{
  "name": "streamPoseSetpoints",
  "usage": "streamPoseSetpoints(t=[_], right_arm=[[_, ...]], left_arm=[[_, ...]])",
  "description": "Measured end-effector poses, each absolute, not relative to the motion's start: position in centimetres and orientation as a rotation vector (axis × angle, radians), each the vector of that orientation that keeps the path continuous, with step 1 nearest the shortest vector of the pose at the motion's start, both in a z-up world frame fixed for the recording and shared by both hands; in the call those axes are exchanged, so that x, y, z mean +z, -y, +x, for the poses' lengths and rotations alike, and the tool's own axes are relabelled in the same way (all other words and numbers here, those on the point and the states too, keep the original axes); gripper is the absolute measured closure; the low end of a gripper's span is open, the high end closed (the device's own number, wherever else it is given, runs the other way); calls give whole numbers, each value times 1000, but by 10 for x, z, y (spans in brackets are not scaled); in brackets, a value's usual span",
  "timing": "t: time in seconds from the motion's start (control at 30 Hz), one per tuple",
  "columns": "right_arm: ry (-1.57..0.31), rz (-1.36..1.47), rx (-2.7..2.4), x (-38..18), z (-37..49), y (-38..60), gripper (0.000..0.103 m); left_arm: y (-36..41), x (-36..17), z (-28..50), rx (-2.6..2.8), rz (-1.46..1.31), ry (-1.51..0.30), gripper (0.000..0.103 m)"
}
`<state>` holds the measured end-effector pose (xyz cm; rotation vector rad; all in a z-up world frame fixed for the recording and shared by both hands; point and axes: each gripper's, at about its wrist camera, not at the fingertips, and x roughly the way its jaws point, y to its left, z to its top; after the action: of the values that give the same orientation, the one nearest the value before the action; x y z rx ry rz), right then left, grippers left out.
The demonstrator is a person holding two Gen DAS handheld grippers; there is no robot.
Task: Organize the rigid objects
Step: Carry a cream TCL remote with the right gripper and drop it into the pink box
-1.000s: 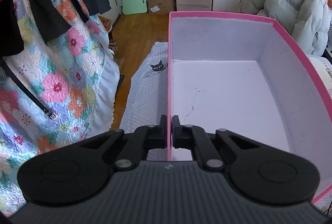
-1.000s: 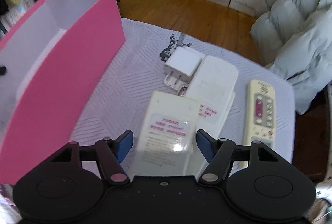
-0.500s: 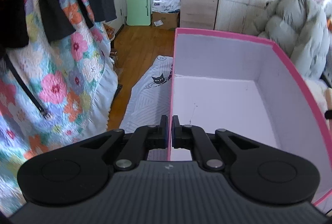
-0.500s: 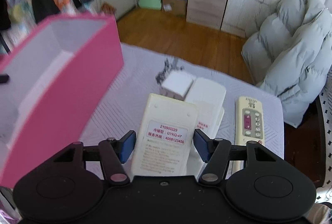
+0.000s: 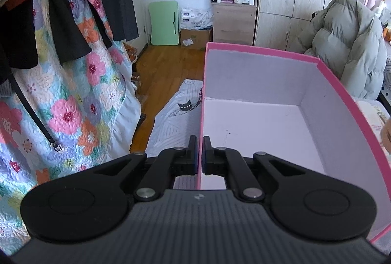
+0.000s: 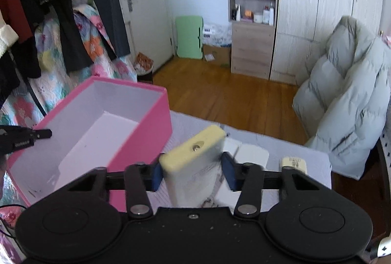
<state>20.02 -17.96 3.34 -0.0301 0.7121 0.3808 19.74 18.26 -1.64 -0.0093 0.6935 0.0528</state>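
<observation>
My right tongs have just clamped the cream remote and lifted it, ready for the pink box whose wall my left tongs pinch.

left gripper clamps pink box wall.

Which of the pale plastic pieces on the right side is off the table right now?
The cream remote, clamped in the right gripper, tilted up with its back showing. The white ones and the second remote lie on the cloth behind it.
</observation>
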Motion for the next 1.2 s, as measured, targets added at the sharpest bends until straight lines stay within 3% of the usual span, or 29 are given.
streamPoseSetpoints(t=[0.33,0.63,0.8,0.97,1.2], right_arm=[[-743,85,488,52,209,172,85],[-805,129,719,107,233,123,84],[-1057,96,822,75,287,52,84],[-1340,132,930,1,335,-5,84],[-1250,171,1017,-33,363,-28,84]], left_arm=[[-180,-22,195,40,-32,-690,101],[-174,-25,189,51,-38,-656,101],[-170,-26,187,54,-29,-652,101],[-171,-26,187,41,-38,-655,101],[-170,-25,188,42,-22,-658,101]])
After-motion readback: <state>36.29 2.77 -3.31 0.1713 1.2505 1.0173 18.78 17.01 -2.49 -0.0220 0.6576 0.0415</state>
